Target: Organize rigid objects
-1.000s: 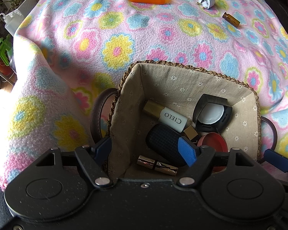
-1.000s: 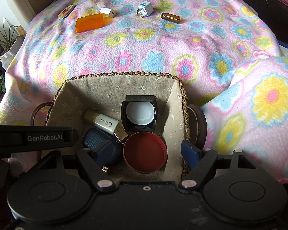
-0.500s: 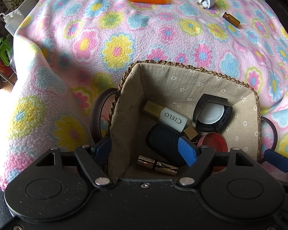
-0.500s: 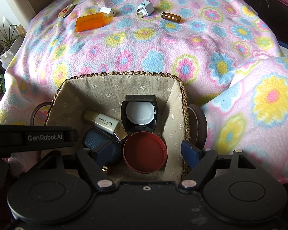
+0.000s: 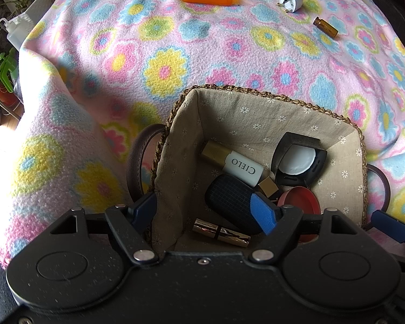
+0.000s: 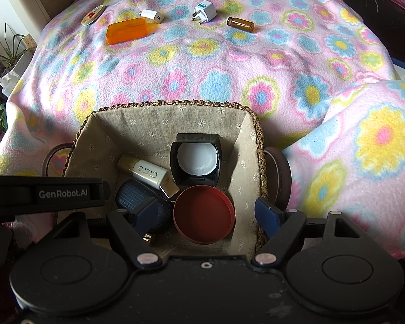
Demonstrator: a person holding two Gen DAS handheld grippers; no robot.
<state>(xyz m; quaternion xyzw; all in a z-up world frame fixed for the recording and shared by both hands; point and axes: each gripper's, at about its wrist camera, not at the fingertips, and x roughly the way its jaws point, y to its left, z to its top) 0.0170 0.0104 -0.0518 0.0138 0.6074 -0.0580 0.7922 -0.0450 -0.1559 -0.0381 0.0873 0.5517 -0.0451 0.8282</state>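
Observation:
A woven basket (image 5: pixel 256 93) (image 6: pixel 175 104) with a cloth lining sits on the flowered blanket. It holds a white "CIELO" tube (image 5: pixel 240 166), a black compact with a white disc (image 6: pixel 195 159), a red round lid (image 6: pixel 203 216), a dark grid-patterned case (image 5: pixel 229 202) and a gold lipstick (image 5: pixel 221 232). My left gripper (image 5: pixel 202 212) hangs open astride the basket's left wall, one finger outside and one over the dark case. Open too, my right gripper (image 6: pixel 206 214) stands over the basket's right half with the red lid below its gap, untouched.
At the blanket's far side lie an orange box (image 6: pixel 129 29), a white charger (image 6: pixel 152 16), a white plug adapter (image 6: pixel 203 12), an amber bottle (image 6: pixel 240 23) and an oval tag (image 6: pixel 93 14). The blanket folds up on both sides of the basket. Potted plants (image 5: pixel 2 67) stand off the left edge.

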